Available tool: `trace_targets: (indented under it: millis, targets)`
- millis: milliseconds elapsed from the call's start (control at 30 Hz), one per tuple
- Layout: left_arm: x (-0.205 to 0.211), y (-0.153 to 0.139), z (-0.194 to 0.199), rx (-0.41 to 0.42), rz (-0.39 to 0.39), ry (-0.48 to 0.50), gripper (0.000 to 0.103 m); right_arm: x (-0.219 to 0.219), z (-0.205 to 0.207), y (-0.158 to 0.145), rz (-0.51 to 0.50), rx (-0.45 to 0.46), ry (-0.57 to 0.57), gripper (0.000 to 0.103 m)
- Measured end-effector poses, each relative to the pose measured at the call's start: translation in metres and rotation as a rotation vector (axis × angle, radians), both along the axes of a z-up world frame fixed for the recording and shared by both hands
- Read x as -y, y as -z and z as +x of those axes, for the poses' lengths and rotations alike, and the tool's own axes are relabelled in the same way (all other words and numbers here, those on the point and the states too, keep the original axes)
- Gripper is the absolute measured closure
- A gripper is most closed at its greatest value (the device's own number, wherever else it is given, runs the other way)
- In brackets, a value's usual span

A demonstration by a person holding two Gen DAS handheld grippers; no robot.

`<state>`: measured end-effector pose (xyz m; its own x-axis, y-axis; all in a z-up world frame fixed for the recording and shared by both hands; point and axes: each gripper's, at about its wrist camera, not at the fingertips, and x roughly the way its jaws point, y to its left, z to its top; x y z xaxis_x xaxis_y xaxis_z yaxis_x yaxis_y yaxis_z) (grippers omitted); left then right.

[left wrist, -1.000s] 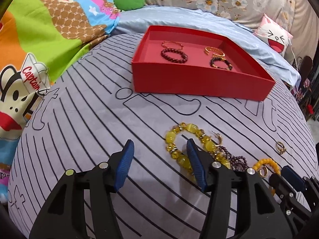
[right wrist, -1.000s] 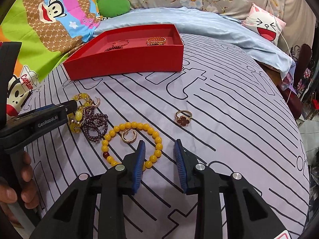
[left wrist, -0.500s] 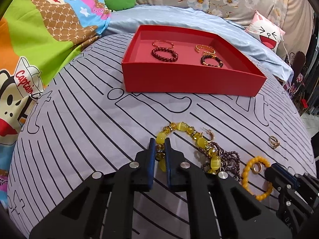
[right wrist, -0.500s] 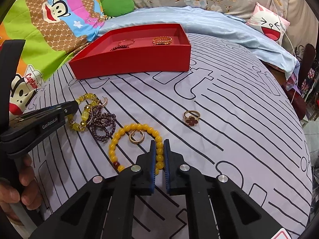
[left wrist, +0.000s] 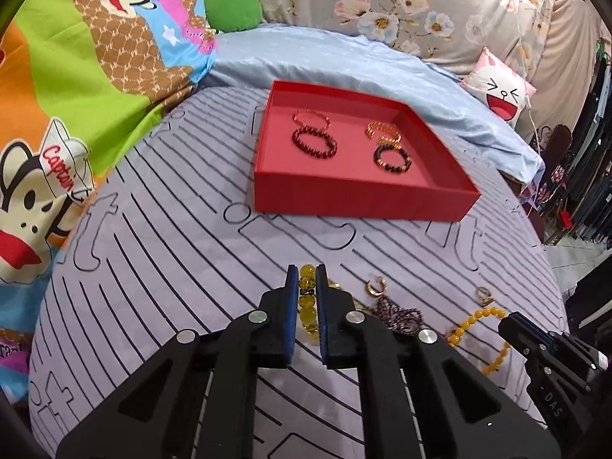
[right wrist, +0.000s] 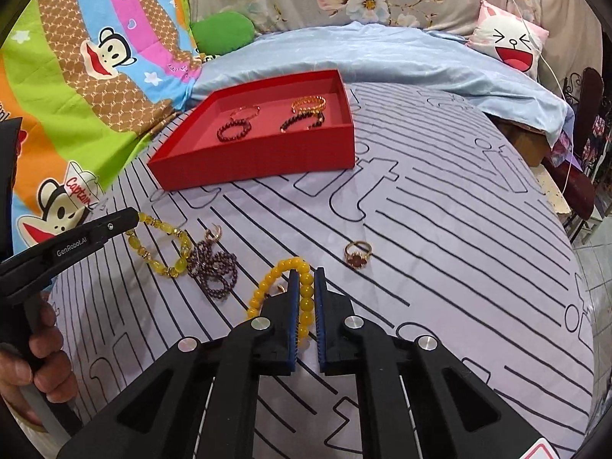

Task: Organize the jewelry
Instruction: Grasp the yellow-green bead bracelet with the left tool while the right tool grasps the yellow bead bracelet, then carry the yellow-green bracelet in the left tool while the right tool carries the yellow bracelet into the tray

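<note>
Both tools are at the pick-up step. The left gripper (left wrist: 306, 290) is pinched on the translucent yellow bead bracelet (right wrist: 160, 246), beads showing between its blue pads. The right gripper (right wrist: 306, 288) is pinched on the opaque yellow bead bracelet (right wrist: 283, 279).

Near the front edge of the striped bedspread (right wrist: 459, 229), loose items number six: two yellow bracelets, both gripped; one dark purple bead strand (right wrist: 216, 267) lying against the translucent bracelet; one gold hoop (right wrist: 214, 231) touching that strand; one small gold ring (right wrist: 281, 287) inside the opaque bracelet's loop, partly hidden; one gold ring with a red stone (right wrist: 357, 254) lying apart to the right.

Farther back, toward the bedspread's rear edge, the red tray (left wrist: 359, 199) holds four bracelets: two dark beaded, two gold-toned.

Judged next move: carry each bracelet over the tray's front wall and release onto bare floor, taking care that the purple strand does not drag along.
</note>
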<state>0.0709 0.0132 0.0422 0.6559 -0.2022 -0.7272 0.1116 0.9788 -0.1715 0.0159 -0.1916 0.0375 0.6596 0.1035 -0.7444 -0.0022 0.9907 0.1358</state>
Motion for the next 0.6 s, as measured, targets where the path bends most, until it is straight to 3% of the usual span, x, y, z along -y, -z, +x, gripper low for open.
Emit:
trace_targets:
  millis: [300, 600]
  targets:
    - [0.008, -0.04, -0.001, 0.063, -0.01, 0.053, 0.094, -0.001, 0.003, -0.034, -0.011, 0.072, -0.018, 0.096]
    - [0.018, -0.085, 0.025, 0.14, -0.052, 0.093, 0.094, 0.004, 0.039, -0.07, -0.042, 0.153, -0.021, 0.096]
